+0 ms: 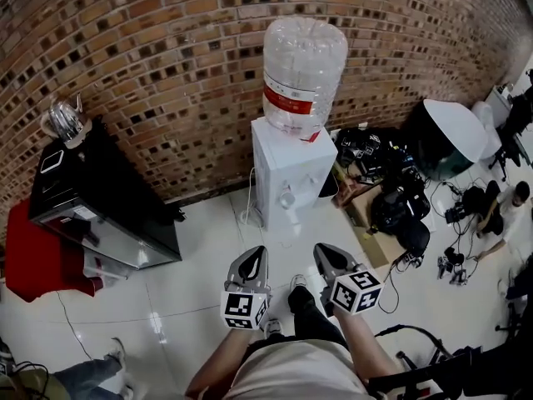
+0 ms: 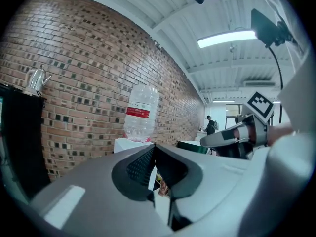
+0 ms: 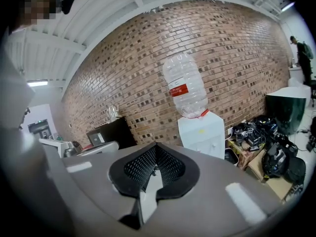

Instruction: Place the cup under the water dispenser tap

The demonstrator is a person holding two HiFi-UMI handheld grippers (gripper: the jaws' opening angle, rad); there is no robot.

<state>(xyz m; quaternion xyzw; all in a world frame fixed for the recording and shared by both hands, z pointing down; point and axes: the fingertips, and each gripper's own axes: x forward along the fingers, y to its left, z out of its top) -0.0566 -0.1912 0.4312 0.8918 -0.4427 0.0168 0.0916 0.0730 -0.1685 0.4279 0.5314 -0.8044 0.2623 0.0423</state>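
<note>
Our L gripper (image 2: 154,147) and R gripper (image 3: 155,145) are both held out in front of us, each w/ jaws closed tip to tip and nothing between them. We hold no cup. A small pale shape (image 1: 289,198) at the tap recess of the water dispenser (image 1: 291,161) may be it, but it's too small to tell. Risks, as we judge: w/ jaws together neither gripper can take a cup, so a reach now would only knock it. If a cup already sits at the tap, a nudge could tip it onto the floor (image 1: 200,248). The dispenser stands well ahead by the brick wall, so a rushed approach could bump it. Count: 2 grippers, 1 dispenser, 1 bottle (image 1: 304,61) on top of it, 1 black cabinet (image 1: 100,207) w/ 1 kettle (image 1: 65,122) at its wall-side end, 0 cups clearly seen.
</note>
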